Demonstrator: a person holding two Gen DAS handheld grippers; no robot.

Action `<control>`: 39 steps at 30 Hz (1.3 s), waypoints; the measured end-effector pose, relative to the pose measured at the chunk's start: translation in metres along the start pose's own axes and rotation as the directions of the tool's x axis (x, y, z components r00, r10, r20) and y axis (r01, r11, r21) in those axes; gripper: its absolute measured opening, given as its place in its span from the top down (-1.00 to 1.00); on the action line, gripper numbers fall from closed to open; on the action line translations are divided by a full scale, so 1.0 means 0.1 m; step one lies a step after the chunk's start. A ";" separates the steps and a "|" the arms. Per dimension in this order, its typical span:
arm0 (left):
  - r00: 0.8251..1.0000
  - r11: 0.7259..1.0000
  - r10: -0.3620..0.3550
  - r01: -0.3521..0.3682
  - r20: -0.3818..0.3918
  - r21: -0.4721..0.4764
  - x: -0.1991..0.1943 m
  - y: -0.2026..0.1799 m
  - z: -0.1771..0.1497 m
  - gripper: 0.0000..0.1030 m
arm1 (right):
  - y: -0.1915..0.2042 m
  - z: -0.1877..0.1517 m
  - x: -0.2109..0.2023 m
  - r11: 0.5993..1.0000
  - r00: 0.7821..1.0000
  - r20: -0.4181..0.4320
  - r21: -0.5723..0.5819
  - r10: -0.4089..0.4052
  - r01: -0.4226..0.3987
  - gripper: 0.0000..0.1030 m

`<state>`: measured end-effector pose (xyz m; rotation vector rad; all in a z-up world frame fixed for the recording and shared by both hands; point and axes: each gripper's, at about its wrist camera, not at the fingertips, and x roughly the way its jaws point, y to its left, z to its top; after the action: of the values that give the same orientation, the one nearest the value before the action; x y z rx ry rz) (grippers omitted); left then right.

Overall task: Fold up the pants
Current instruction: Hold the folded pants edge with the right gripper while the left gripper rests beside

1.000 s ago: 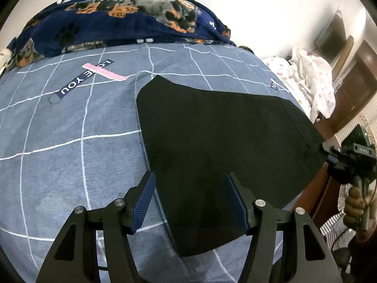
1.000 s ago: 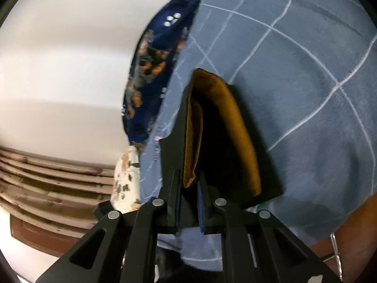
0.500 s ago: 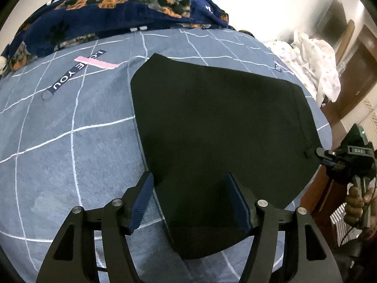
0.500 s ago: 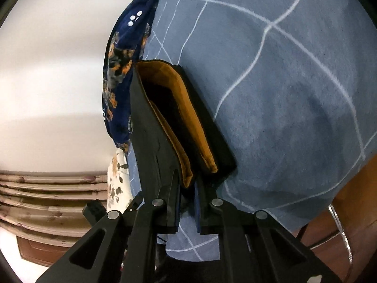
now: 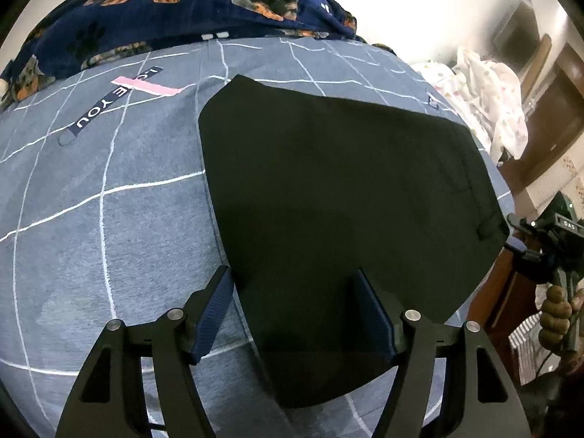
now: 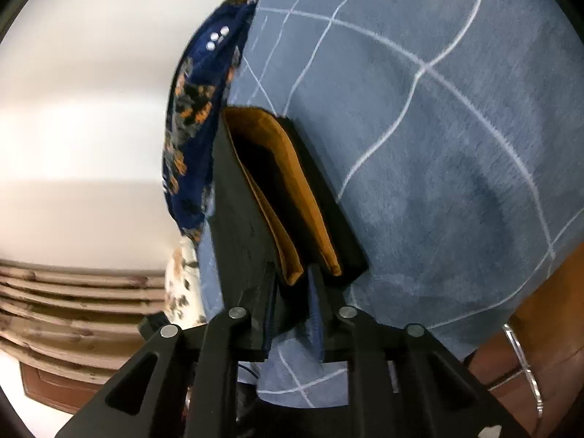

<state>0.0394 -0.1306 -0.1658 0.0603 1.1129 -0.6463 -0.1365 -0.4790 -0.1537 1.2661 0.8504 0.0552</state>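
The black pants (image 5: 339, 197) lie folded flat on the blue checked bed cover (image 5: 91, 219). My left gripper (image 5: 297, 310) is open and empty, its blue pads low over the near edge of the pants. In the right wrist view the pants' waist end (image 6: 255, 226) shows its orange lining. My right gripper (image 6: 292, 292) has its jaws parted a little at that waist edge, with the orange-lined edge just in front of the gap. It also shows at the right edge of the left wrist view (image 5: 525, 248), beside the waistband corner.
A dark blue dog-print blanket (image 5: 175, 11) is bunched along the far edge of the bed. A white spotted cloth (image 5: 489, 98) lies at the far right. Brown wooden furniture (image 6: 540, 328) stands close beside the bed's edge, and slatted wood panels (image 6: 73, 299) are to the left.
My right gripper, shut on the waist edge before, has parted its jaws a little. My left gripper has stayed open over the near edge, and the pants have settled flat.
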 end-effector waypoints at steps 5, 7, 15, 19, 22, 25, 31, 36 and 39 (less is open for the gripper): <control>0.999 0.999 -0.026 0.027 0.028 -0.032 -0.06 0.04 0.01 -0.34 | -0.06 0.04 -0.11 0.999 0.998 0.051 0.008 -0.044 0.043 -0.02; 0.999 0.998 -0.034 0.036 0.039 -0.044 -0.09 0.05 0.02 -0.34 | -0.06 0.04 -0.07 0.999 0.998 0.039 -0.004 -0.050 0.050 -0.02; 0.999 0.996 -0.037 0.040 0.038 -0.077 -0.12 0.16 0.02 -0.34 | 0.02 0.06 0.08 0.999 0.999 0.013 -0.019 -0.039 0.039 -0.07; 0.998 0.994 -0.046 0.049 0.031 -0.101 -0.08 0.22 0.03 -0.34 | 0.12 0.04 0.15 0.989 0.994 0.012 -0.099 -0.110 0.110 0.19; 0.999 0.994 -0.041 0.043 0.018 -0.100 -0.04 0.23 0.04 -0.34 | 0.09 0.03 0.23 0.980 0.988 -0.005 -0.133 -0.151 0.149 0.60; 0.999 0.994 -0.045 0.046 0.015 -0.104 -0.03 0.25 0.03 -0.34 | 0.02 0.05 0.24 0.985 0.991 -0.012 -0.111 -0.131 0.129 0.63; 0.998 0.989 -0.063 0.063 0.006 -0.133 0.05 0.33 0.03 -0.34 | -0.09 0.03 0.22 0.993 0.996 -0.013 -0.071 -0.092 0.091 0.65; 0.997 0.987 -0.073 0.074 0.014 -0.140 0.06 0.35 0.03 -0.34 | -0.03 0.01 0.22 0.986 0.992 -0.001 -0.113 -0.125 0.124 0.66; 0.997 0.988 -0.070 0.072 0.015 -0.138 0.06 0.36 0.05 -0.34 | -0.02 0.01 0.22 0.985 0.992 0.003 -0.117 -0.125 0.125 0.66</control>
<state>0.0631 -0.1061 -0.1787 -0.1022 1.1510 -0.6305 -0.1215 -0.4701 -0.1674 1.1011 0.9160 0.0077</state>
